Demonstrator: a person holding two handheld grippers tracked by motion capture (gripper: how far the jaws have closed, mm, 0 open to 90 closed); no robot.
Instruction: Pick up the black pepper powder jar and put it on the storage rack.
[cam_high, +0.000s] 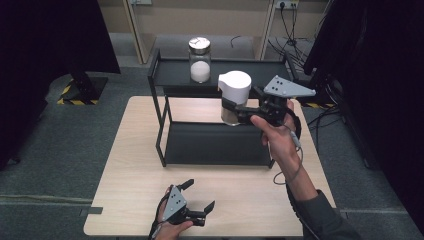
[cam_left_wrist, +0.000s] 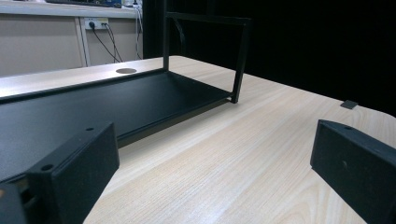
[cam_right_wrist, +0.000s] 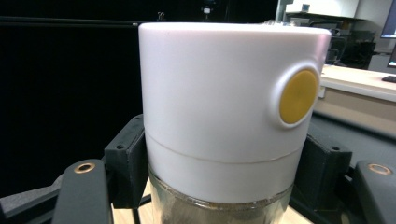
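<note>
From above, your right gripper (cam_high: 239, 111) had its fingers clamped on the white-capped glass jar (cam_high: 234, 96), held upright in the air just off the black metal two-tier rack (cam_high: 170, 72)'s top shelf. Your left gripper (cam_high: 198, 195) sat spread wide and empty over the bench (cam_high: 130, 165).

Left gripper view: fingers wide, nothing between them, rack's lower shelf (cam_left_wrist: 93, 100) ahead.

Right gripper view: jar (cam_right_wrist: 224, 112) pinched below its cap, long axis vertical.

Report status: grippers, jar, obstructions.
Right gripper shut on white-lidded jar, held beside rack. Left gripper open, empty. Salt jar on top shelf.
</note>
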